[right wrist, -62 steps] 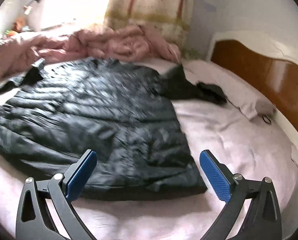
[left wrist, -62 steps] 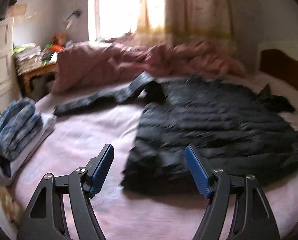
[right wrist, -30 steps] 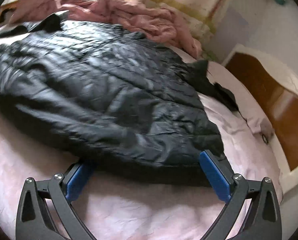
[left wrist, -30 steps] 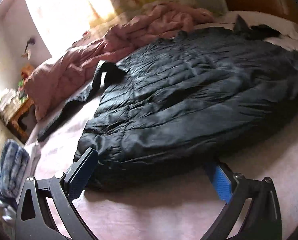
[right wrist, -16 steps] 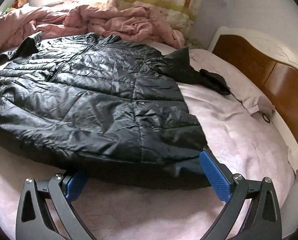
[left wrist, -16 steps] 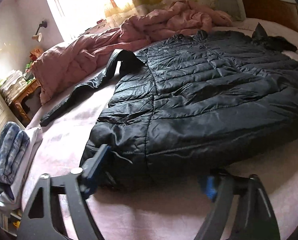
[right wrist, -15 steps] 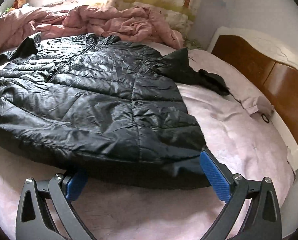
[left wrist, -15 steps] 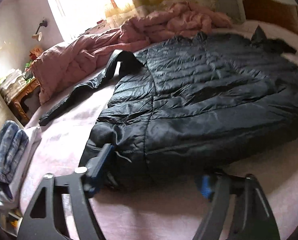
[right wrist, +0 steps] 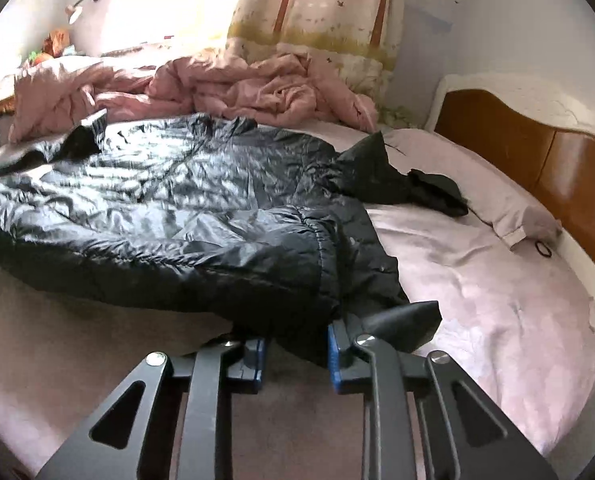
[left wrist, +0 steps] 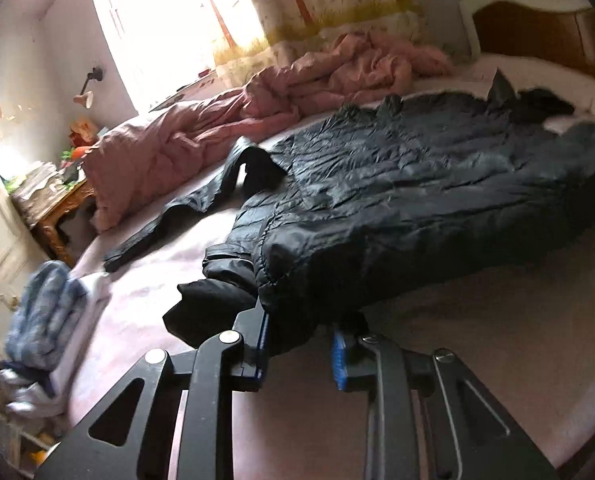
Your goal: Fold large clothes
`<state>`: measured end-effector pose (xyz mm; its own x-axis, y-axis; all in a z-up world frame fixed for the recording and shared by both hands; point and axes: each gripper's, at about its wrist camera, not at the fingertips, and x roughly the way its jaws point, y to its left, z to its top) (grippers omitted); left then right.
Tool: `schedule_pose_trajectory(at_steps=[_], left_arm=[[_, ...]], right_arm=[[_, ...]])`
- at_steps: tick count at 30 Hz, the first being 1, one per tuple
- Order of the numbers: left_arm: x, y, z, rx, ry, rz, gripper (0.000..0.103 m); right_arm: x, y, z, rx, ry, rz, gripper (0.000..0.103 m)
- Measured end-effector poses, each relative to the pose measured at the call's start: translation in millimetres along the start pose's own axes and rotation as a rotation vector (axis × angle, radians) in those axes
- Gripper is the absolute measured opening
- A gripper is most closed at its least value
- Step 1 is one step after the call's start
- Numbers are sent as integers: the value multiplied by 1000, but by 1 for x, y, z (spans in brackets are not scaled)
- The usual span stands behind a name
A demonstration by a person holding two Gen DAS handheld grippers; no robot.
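Observation:
A black quilted puffer jacket [left wrist: 397, 200] lies spread across the pink bed sheet [left wrist: 477, 340], one sleeve [left wrist: 169, 220] trailing off to the left. My left gripper [left wrist: 300, 350] is at the jacket's near left hem corner. Its jaws are closing, with bunched fabric between the blue pads [left wrist: 339, 360] and the corner raised off the sheet. In the right wrist view the same jacket [right wrist: 177, 208] fills the left half. There my right gripper [right wrist: 295, 354] is at the near right hem corner, jaws closing with a fold of fabric pinched between them and lifted.
A crumpled pink duvet [left wrist: 297, 92] is heaped along the bed's far side under the curtained window. Folded blue and white clothes [left wrist: 45, 312] are stacked at the bed's left edge, beside a cluttered wooden side table [left wrist: 53, 208]. On the right stand a wooden headboard [right wrist: 537, 160] and a pillow [right wrist: 517, 216].
Both grippers went from wide open around the jacket's hem to narrowed on its two near corners. Both hem corners have come up off the sheet.

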<state>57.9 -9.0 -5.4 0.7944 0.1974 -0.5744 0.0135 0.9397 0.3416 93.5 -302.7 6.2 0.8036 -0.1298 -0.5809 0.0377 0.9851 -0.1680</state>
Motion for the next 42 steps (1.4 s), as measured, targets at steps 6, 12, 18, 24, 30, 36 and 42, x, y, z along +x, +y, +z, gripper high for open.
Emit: schedule_pose_trajectory(at_steps=[6,12,18,24,30,36,42], left_arm=[[-22,11,-21,-60,88,-77,24],[-36,17,-30,-70,110,-97,27],[-25,18,-25,-69,116,-91,34],[-24,29,1,-91,50,-67,44],[4,41,43,-94,7,-41,61],[44,59,67,-154,-8,-81,75],[64,82,50,-262,-51,-83,84]], right_arm=[[-28,-6,-2,8,29,39,24],[-52,-9,-29,-6,101,69,24],[-48,-15,-40,33,138,56,35],[-47,-23,-13,27,64,-10,67],[-22,-32,42,27,6,-17,77],[24,-32,74,12,8,-30,85],[40,-36,77,26,-49,-41,86]])
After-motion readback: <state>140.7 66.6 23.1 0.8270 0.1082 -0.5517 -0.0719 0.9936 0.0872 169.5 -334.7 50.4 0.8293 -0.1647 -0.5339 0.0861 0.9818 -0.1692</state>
